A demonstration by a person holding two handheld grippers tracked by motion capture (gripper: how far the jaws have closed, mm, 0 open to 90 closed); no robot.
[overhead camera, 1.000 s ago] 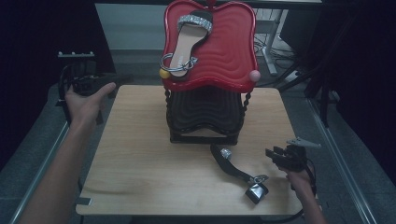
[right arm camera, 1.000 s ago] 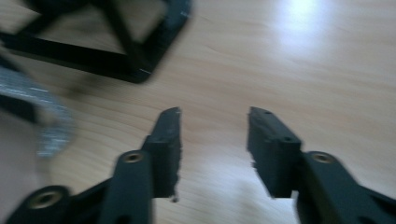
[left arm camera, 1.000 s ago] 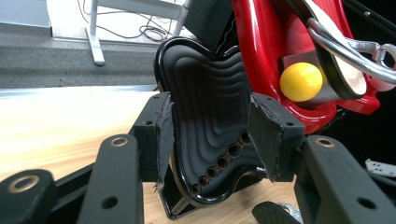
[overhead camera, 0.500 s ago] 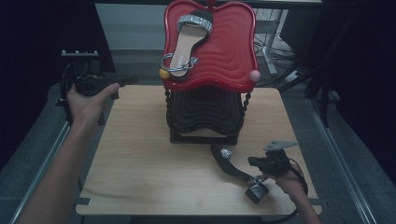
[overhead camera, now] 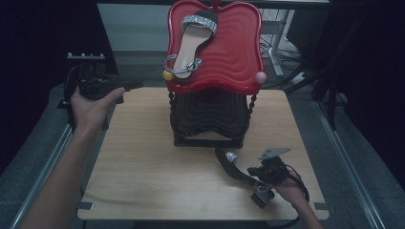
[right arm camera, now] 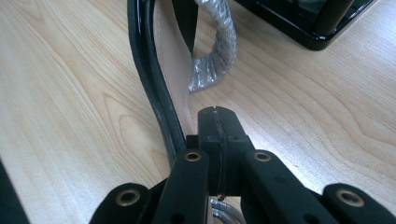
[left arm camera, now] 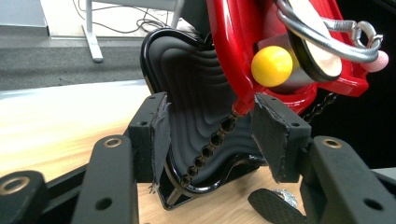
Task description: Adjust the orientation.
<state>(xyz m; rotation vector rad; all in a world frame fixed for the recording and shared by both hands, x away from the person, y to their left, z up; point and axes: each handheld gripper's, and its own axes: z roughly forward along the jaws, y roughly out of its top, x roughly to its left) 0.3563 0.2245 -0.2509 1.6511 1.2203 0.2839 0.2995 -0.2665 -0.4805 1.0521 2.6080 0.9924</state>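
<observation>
A black sandal (overhead camera: 235, 168) with a glittery silver strap (overhead camera: 231, 156) lies on the wooden table (overhead camera: 143, 167) in front of a two-tier stand. My right gripper (overhead camera: 254, 172) sits low against the sandal's middle. Its jaws have just been closing. In the right gripper view the right gripper (right arm camera: 218, 123) is shut, pads meeting, with the sandal's sole (right arm camera: 154, 84) just to their left. A matching sandal (overhead camera: 191, 43) rests on the red top tray (overhead camera: 234, 52). My left gripper (overhead camera: 133, 85) hovers at the table's far left, and the left gripper (left arm camera: 208, 135) is open and holds nothing.
The stand's black lower tier (overhead camera: 210, 114) sits mid-table under the red tray, joined by beaded posts. A yellow ball (overhead camera: 167, 75) and a pink ball (overhead camera: 260, 77) mark the tray's front corners. Metal rails run along both table sides.
My right hand has moved left and down to the black sandal, and its jaws have gone from apart to shut. The left hand has stayed about where it was.
</observation>
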